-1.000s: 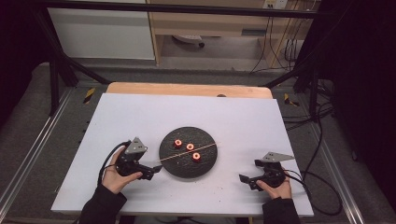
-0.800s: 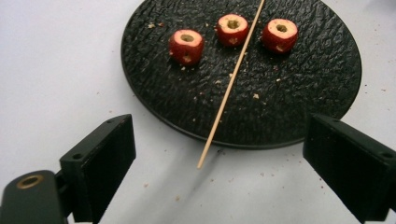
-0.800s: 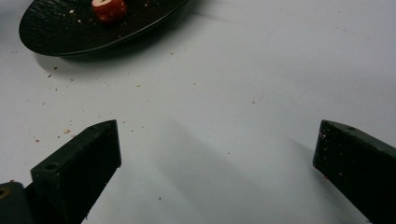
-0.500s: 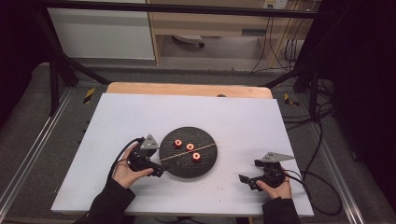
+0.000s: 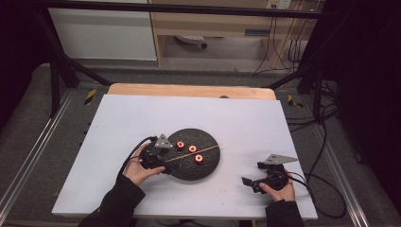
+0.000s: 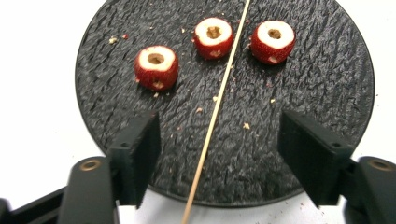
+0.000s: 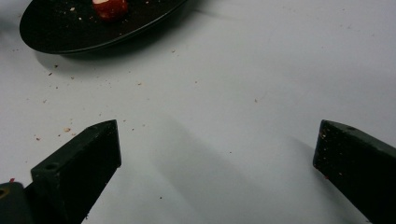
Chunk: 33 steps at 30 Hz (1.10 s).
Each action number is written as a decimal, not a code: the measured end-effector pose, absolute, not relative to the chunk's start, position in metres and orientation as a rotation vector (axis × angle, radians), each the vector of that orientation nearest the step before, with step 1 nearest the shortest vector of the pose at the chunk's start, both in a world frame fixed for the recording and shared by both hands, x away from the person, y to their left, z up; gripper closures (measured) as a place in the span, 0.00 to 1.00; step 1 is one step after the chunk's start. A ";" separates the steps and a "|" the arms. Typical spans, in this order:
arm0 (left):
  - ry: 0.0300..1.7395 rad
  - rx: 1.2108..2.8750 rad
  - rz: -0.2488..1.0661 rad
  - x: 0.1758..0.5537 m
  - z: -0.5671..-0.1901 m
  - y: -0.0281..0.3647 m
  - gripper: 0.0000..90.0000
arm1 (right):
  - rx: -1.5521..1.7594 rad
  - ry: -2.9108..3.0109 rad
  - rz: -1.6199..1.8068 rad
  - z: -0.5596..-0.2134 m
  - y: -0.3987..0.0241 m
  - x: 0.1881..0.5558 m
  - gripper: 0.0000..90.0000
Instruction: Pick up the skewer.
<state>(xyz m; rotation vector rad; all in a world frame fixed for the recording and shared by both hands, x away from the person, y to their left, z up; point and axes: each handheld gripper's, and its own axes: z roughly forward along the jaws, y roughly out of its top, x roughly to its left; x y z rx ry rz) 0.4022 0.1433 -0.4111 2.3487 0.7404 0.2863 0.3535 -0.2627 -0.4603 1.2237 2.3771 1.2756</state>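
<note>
one thin pale skewer (image 6: 215,114), seemingly wooden.

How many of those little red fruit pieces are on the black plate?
3, all on the black plate: the left piece apart from the wooden stick, the middle piece and the right piece either side of it.

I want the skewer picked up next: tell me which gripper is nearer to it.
Left. The left gripper straddles the skewer over the plate, jaws closing, not touching. The right gripper sits off the plate.
</note>
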 end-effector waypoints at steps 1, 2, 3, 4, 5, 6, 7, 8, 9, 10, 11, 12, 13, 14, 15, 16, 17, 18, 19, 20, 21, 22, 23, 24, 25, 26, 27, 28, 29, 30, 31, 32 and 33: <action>0.730 2.359 0.288 0.403 -0.411 0.142 0.35 | 1.222 2.377 1.275 -0.460 -0.263 0.354 0.02; 0.727 2.366 0.290 0.404 -0.411 0.140 0.35 | 1.222 2.377 1.275 -0.460 -0.263 0.354 0.02; 0.724 2.370 0.286 0.405 -0.411 0.139 0.39 | 1.217 2.378 1.277 -0.461 -0.263 0.354 0.02; 0.722 2.372 0.282 0.405 -0.411 0.138 0.41 | 1.218 2.378 1.276 -0.461 -0.263 0.354 0.02; 0.714 2.379 0.283 0.406 -0.411 0.136 0.43 | 1.221 2.379 1.275 -0.461 -0.263 0.354 0.02; 0.710 2.382 0.279 0.407 -0.412 0.135 0.43 | 1.221 2.379 1.275 -0.461 -0.263 0.354 0.02; 0.703 2.393 0.277 0.408 -0.412 0.134 0.45 | 1.222 2.380 1.274 -0.461 -0.263 0.354 0.02; 0.703 2.401 0.277 0.409 -0.413 0.133 0.48 | 1.222 2.380 1.273 -0.461 -0.262 0.354 0.02; 0.700 2.407 0.275 0.410 -0.413 0.132 0.49 | 1.221 2.381 1.274 -0.461 -0.262 0.354 0.02; 0.700 2.411 0.275 0.411 -0.414 0.131 0.54 | 1.221 2.381 1.274 -0.461 -0.262 0.354 0.02; 0.697 2.421 0.270 0.412 -0.415 0.131 0.54 | 1.221 2.381 1.274 -0.461 -0.262 0.354 0.02; 0.699 2.425 0.269 0.413 -0.415 0.130 0.56 | 1.221 2.381 1.275 -0.461 -0.262 0.354 0.02; 0.700 2.431 0.268 0.414 -0.416 0.130 0.58 | 1.220 2.382 1.275 -0.461 -0.262 0.354 0.02; 0.703 2.431 0.268 0.415 -0.416 0.129 0.60 | 1.219 2.382 1.275 -0.461 -0.262 0.354 0.02; 0.701 2.435 0.260 0.415 -0.417 0.129 0.62 | 1.221 2.383 1.275 -0.461 -0.262 0.354 0.02; 0.699 2.439 0.255 0.416 -0.418 0.129 0.64 | 1.220 2.383 1.275 -0.461 -0.262 0.354 0.02; 0.700 2.443 0.257 0.416 -0.418 0.129 0.67 | 1.223 2.386 1.275 -0.461 -0.262 0.354 0.02; 0.698 2.447 0.260 0.417 -0.419 0.128 0.69 | 1.222 2.386 1.274 -0.461 -0.262 0.354 0.02; 0.694 2.448 0.254 0.417 -0.419 0.128 0.69 | 1.222 2.386 1.274 -0.461 -0.262 0.354 0.02; 0.691 2.449 0.251 0.417 -0.420 0.128 0.71 | 1.222 2.386 1.274 -0.461 -0.262 0.354 0.02; 0.688 2.454 0.249 0.417 -0.420 0.128 0.73 | 1.222 2.386 1.275 -0.461 -0.262 0.354 0.02; 0.686 2.456 0.250 0.417 -0.420 0.128 0.76 | 1.222 2.386 1.275 -0.461 -0.262 0.354 0.02; 0.685 2.456 0.250 0.417 -0.420 0.128 0.77 | 1.223 2.385 1.275 -0.461 -0.262 0.354 0.02; 0.682 2.456 0.251 0.417 -0.420 0.128 0.79 | 1.223 2.387 1.275 -0.461 -0.262 0.354 0.02; 0.676 2.462 0.254 0.417 -0.420 0.128 0.80 | 1.224 2.387 1.275 -0.461 -0.262 0.354 0.02; 0.677 2.463 0.255 0.417 -0.420 0.128 0.82 | 1.224 2.386 1.276 -0.461 -0.262 0.354 0.02; 0.678 2.462 0.257 0.417 -0.420 0.128 0.82 | 1.224 2.386 1.276 -0.461 -0.262 0.354 0.02; 0.677 2.463 0.259 0.418 -0.421 0.128 0.84 | 1.223 2.389 1.274 -0.461 -0.262 0.354 0.02; 0.676 2.464 0.259 0.418 -0.421 0.128 0.84 | 1.223 2.389 1.274 -0.461 -0.262 0.354 0.02; 0.672 2.468 0.261 0.418 -0.422 0.128 0.85 | 1.222 2.387 1.276 -0.461 -0.262 0.354 0.02; 0.669 2.471 0.262 0.418 -0.422 0.128 0.86 | 1.222 2.388 1.275 -0.461 -0.262 0.354 0.02; 0.667 2.472 0.263 0.418 -0.422 0.127 0.86 | 1.222 2.388 1.275 -0.461 -0.262 0.354 0.02; 0.662 2.475 0.265 0.418 -0.422 0.127 0.87 | 1.223 2.388 1.275 -0.461 -0.262 0.354 0.02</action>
